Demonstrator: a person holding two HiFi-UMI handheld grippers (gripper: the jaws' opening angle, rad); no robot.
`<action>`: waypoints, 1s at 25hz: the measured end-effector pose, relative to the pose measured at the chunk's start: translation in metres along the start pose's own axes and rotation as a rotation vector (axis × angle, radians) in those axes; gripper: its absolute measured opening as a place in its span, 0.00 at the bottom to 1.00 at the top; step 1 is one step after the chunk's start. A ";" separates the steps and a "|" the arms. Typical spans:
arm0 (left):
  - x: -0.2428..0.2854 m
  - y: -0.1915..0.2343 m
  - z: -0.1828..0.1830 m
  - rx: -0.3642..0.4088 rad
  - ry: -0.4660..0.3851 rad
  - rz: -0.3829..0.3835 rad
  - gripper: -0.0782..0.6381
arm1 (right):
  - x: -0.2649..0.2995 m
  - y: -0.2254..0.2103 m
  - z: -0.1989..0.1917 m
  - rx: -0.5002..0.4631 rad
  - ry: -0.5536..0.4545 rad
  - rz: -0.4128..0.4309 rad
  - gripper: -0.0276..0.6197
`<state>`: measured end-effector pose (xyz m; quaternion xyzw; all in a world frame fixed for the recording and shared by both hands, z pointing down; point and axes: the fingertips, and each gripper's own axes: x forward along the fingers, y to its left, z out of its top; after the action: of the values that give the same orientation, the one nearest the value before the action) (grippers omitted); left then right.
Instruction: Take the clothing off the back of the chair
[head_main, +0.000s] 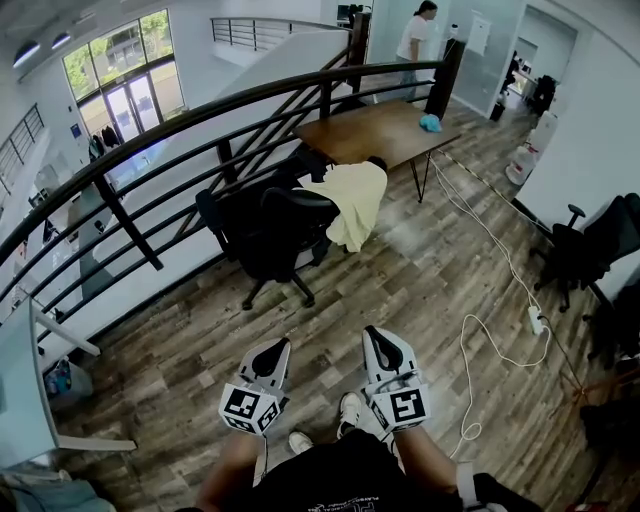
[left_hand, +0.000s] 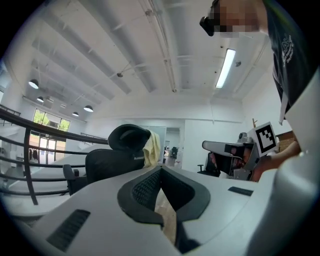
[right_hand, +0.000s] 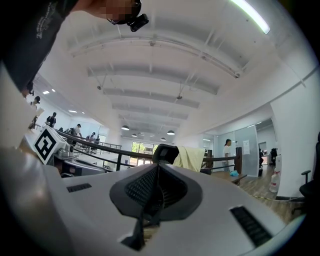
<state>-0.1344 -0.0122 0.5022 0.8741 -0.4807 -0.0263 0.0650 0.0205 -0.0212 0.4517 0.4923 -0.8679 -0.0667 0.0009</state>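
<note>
A black office chair (head_main: 275, 235) stands by the curved railing, a stretch of floor ahead of me. A pale yellow garment (head_main: 351, 199) hangs over its backrest on the side toward the table. Both grippers are low in the head view, near my shoes and well short of the chair. The left gripper (head_main: 282, 345) is shut and holds nothing, and so is the right gripper (head_main: 372, 332). In the left gripper view the garment (left_hand: 152, 148) shows beside the headrest (left_hand: 129, 136), beyond the closed tips (left_hand: 161, 169). The right gripper view has the garment (right_hand: 190, 158) just past its own closed tips (right_hand: 157, 166).
A dark curved railing (head_main: 150, 135) runs behind the chair. A wooden table (head_main: 375, 128) with a blue object (head_main: 430, 123) stands beyond it. A white cable (head_main: 470, 340) and power strip (head_main: 535, 320) lie on the floor at right, near another black chair (head_main: 580, 250). A person (head_main: 413, 40) stands far back.
</note>
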 end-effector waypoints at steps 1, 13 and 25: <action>0.003 0.004 -0.001 -0.018 -0.004 0.018 0.13 | 0.001 -0.004 0.001 -0.007 -0.004 0.002 0.08; 0.048 0.031 0.021 -0.024 -0.038 0.140 0.13 | 0.051 -0.045 0.012 0.031 -0.063 0.100 0.08; 0.106 0.014 0.017 -0.041 -0.024 0.176 0.13 | 0.080 -0.088 0.004 0.067 -0.076 0.188 0.08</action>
<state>-0.0911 -0.1103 0.4893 0.8266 -0.5558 -0.0409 0.0789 0.0542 -0.1340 0.4324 0.4055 -0.9114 -0.0558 -0.0422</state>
